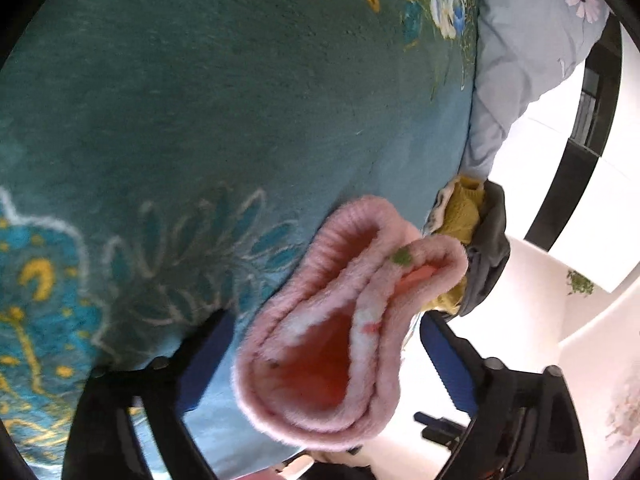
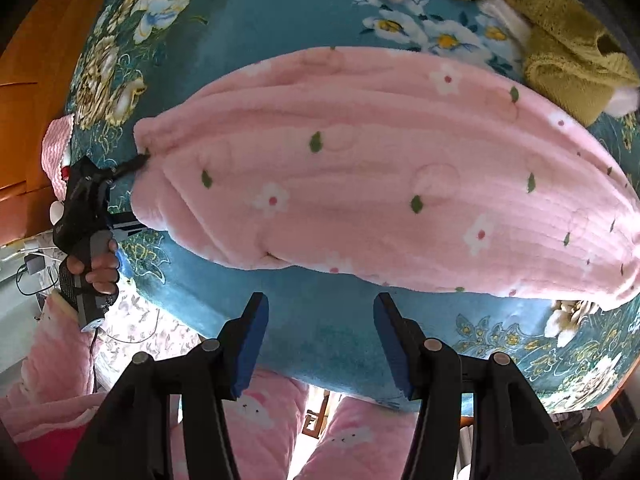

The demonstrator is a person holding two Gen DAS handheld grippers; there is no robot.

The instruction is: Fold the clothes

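The left gripper (image 1: pixel 320 344) stood wide open around the fluffy pink flower-print garment's (image 2: pixel 380 168) end, pads clear. At six o'clock, the right gripper (image 2: pixel 320 340) hung half-open, empty, above the teal floral blanket (image 2: pixel 320 12).

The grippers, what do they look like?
Both grippers have black angular frames with round bolts and blue pads on the fingers. The right gripper fills its own view. The left gripper has a black body, a grey handle and a thin trailing cable.
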